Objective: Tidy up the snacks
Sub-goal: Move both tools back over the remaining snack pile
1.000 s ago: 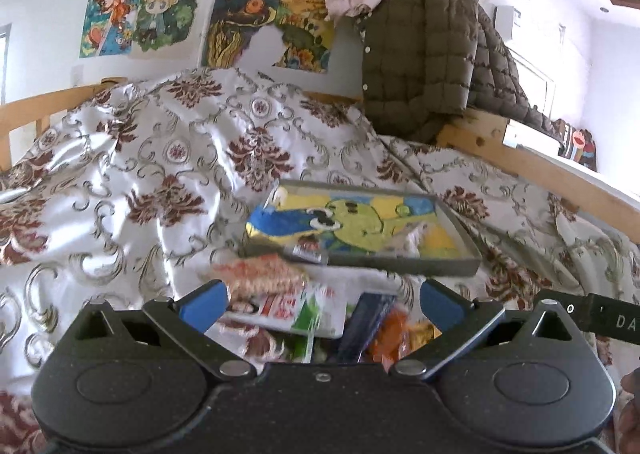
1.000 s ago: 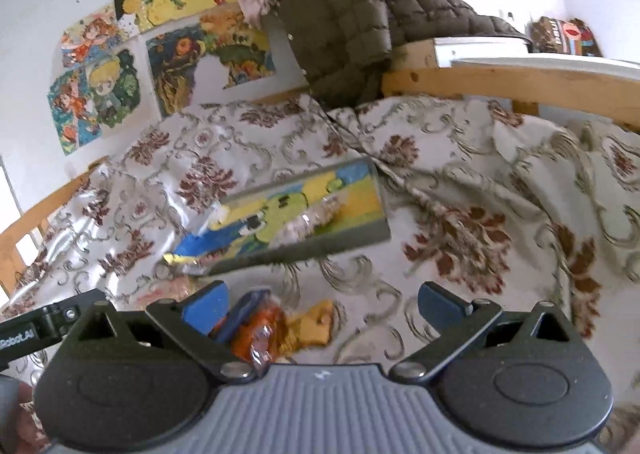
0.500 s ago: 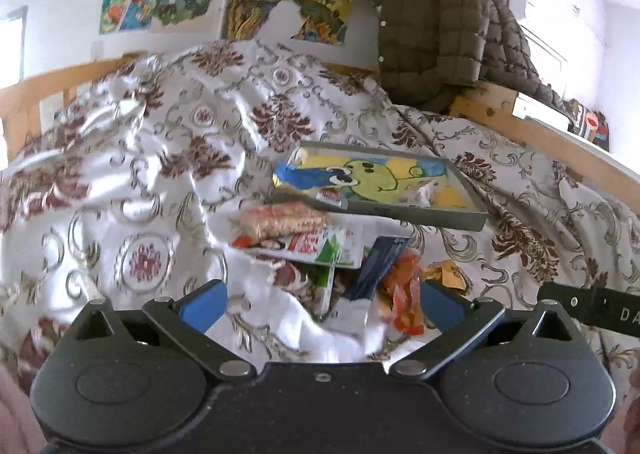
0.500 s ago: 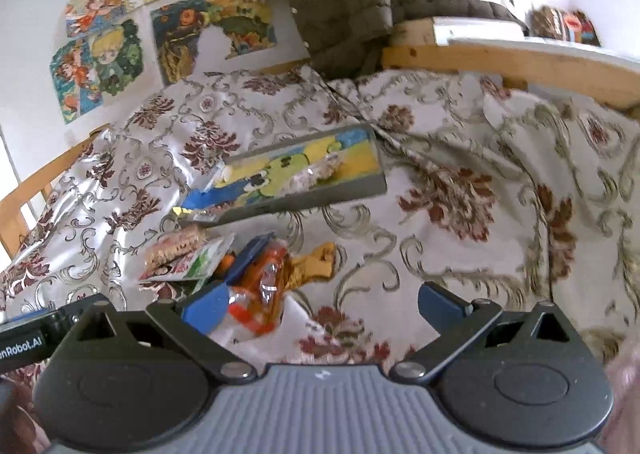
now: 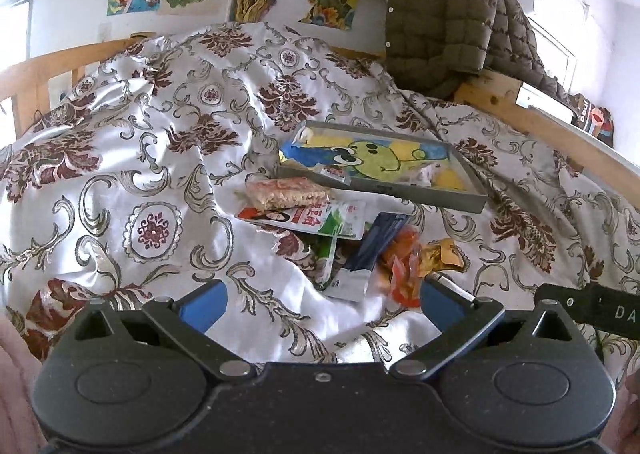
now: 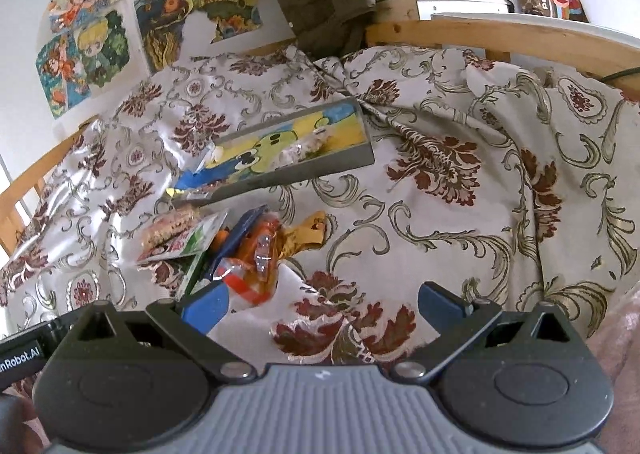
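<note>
Bedding, a patterned quilt (image 5: 168, 142), carries everything. At frame centre a snack pile (image 5: 344, 230) lies loose just below the tray (image 5: 460, 200), which already holds one packet. Left tool (image 5: 320, 304) and right tool (image 6: 320, 304) hover low, level, fully spread, gripping nothing.

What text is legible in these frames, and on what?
"DA", cut off by the frame edge: black bar at right of the left view.
"nRobot.AI", start cut off: black bar at left of the right view.
"paul": brown bag on the shelf.
Red characters on the white-green packet: too blurred to read.
</note>
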The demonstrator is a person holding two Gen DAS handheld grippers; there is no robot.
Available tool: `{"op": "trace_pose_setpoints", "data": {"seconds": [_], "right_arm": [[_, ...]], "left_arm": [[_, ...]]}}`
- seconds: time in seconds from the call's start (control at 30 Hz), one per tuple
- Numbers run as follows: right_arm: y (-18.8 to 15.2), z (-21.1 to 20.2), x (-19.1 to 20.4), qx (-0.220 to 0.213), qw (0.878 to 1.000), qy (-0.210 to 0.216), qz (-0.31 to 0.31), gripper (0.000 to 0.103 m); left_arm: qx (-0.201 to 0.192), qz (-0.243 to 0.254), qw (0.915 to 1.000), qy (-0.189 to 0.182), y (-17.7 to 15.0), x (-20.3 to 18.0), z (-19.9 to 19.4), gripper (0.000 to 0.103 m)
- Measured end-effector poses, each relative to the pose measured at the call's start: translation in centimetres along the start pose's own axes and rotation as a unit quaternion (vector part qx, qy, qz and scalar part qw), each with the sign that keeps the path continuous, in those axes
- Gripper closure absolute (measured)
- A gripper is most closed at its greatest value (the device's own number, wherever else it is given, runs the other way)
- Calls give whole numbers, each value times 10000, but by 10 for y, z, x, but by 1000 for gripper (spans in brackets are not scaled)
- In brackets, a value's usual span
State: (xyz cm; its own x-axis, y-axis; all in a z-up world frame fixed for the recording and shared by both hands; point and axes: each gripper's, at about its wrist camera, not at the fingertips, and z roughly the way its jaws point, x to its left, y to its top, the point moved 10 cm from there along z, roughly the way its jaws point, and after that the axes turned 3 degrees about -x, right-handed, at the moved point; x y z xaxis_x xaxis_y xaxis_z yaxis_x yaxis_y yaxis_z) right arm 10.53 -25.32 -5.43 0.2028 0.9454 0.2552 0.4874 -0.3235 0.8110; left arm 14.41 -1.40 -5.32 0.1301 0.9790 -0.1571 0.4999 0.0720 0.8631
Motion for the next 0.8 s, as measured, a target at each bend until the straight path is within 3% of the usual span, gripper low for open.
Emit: {"op": "trace_pose_setpoints", "data": {"seconds": [0.8], "right_arm": [[-6, 10, 9, 240, 9994, 22, -251, 0]], "left_arm": [[294, 64, 9994, 153, -8, -1, 13, 1]]}}
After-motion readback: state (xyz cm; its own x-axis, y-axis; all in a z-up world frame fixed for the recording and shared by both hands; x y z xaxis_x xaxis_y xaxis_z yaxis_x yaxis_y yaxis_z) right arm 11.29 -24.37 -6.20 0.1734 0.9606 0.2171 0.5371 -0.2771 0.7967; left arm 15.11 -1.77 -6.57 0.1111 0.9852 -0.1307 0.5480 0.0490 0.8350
